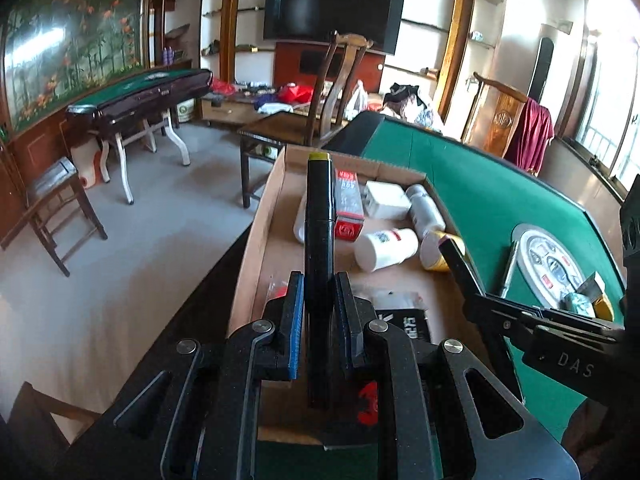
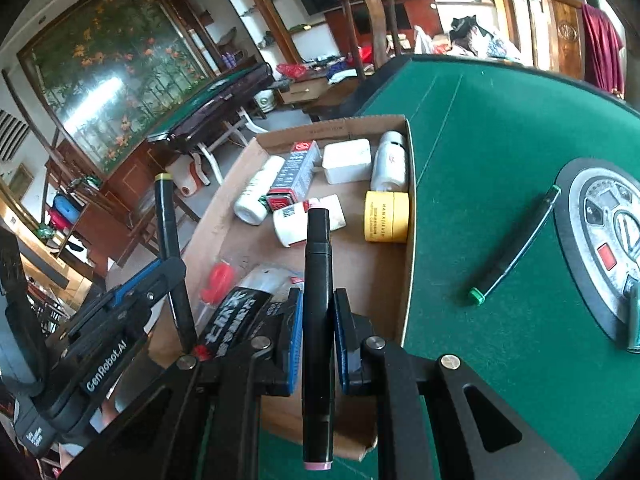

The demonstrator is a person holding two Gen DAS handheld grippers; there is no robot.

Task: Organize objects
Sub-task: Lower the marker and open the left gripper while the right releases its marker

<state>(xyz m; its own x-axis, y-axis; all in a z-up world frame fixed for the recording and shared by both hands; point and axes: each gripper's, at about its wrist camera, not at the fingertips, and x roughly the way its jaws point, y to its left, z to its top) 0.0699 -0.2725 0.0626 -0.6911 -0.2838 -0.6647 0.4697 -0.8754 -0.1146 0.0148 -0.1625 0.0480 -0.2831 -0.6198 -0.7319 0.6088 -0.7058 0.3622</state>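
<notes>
We are in a home's living and game room: a wall-mounted television (image 1: pixel 334 10) at top centre, green-felt mahjong tables (image 1: pixel 144 92), carved wooden chairs (image 1: pixel 340 84) and a floral mural (image 1: pixel 72 40) at upper left.

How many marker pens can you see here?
3: a yellow-capped marker held in the left gripper, a pink-ended marker held in the right gripper, and a green-capped pen lying on the green table. The box's clutter may hide others.
</notes>
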